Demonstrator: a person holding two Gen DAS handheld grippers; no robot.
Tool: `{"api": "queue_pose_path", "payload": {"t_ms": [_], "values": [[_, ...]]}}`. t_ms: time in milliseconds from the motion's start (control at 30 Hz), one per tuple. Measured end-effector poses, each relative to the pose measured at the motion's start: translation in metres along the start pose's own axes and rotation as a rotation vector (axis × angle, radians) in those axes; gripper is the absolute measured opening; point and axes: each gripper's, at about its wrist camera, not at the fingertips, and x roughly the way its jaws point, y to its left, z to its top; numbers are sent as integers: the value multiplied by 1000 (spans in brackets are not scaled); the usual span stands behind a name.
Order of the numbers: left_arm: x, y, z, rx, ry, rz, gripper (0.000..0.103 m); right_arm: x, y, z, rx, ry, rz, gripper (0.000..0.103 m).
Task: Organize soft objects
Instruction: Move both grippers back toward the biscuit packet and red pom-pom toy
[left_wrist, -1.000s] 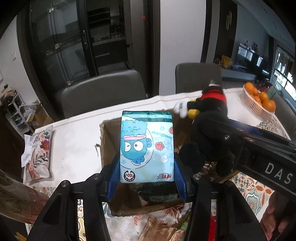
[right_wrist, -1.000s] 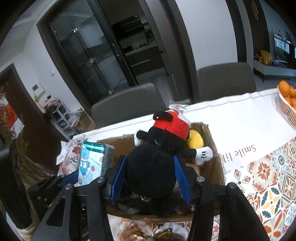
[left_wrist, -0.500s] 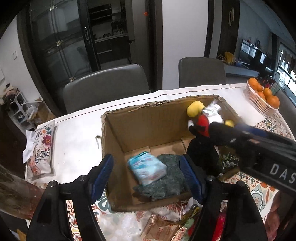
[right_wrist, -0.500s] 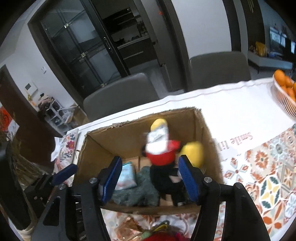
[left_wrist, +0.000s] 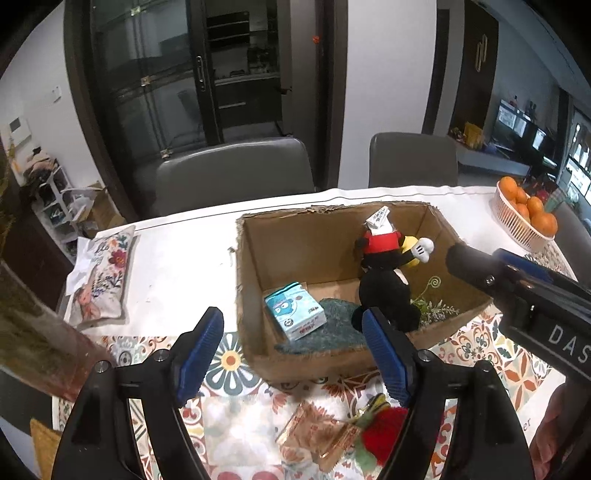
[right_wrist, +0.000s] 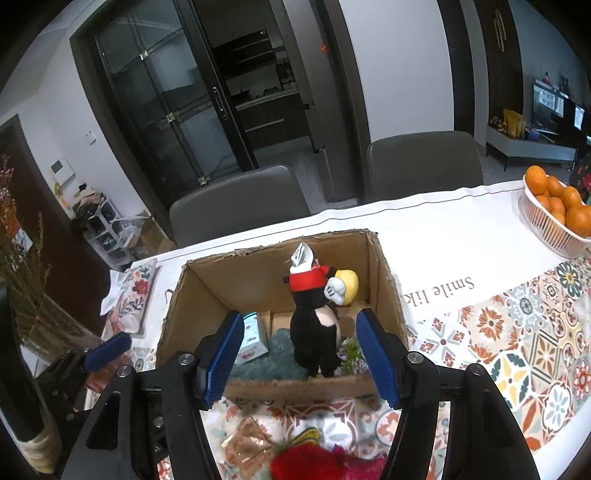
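An open cardboard box stands on the table. Inside lie a blue tissue pack, a teal cloth and a black plush mouse with red shorts, head down against the right side. My left gripper is open and empty, in front of the box. My right gripper is open and empty, above the box's near edge; its body shows in the left wrist view.
A floral pillow lies left of the box. A basket of oranges stands far right. A red soft item and a gold wrapper lie near me. Two grey chairs stand behind the table.
My left gripper let go of the tissue pack and my right let go of the plush mouse; both now lie in the box. Both grippers opened and drew back.
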Motion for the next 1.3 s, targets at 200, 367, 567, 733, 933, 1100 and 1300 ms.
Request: {"api": "queue_pose_path", "payload": {"t_ms": [200, 367, 567, 733, 933, 1100, 1300], "values": [[-25, 4, -9, -34, -28, 7, 78, -22, 1, -8, -8, -18, -20, 65], [-45, 3, -14, -31, -53, 20, 78, -37, 0, -15, -15, -28, -23, 65], [-65, -4, -25, -17, -76, 8, 79, -53, -7, -25, -7, -30, -34, 65], [-73, -14, -36, -2, -76, -11, 80, -60, -15, -36, -8, -16, -52, 64], [-77, -20, -51, 4, -65, -23, 81, -62, -18, -53, -10, 20, -54, 65], [-76, -19, -67, 11, -41, -23, 81, -59, -14, -71, -29, 56, -48, 65], [-72, -16, -89, 14, -9, -16, 81, -53, -9, -88, -51, 100, -37, 64]]}}
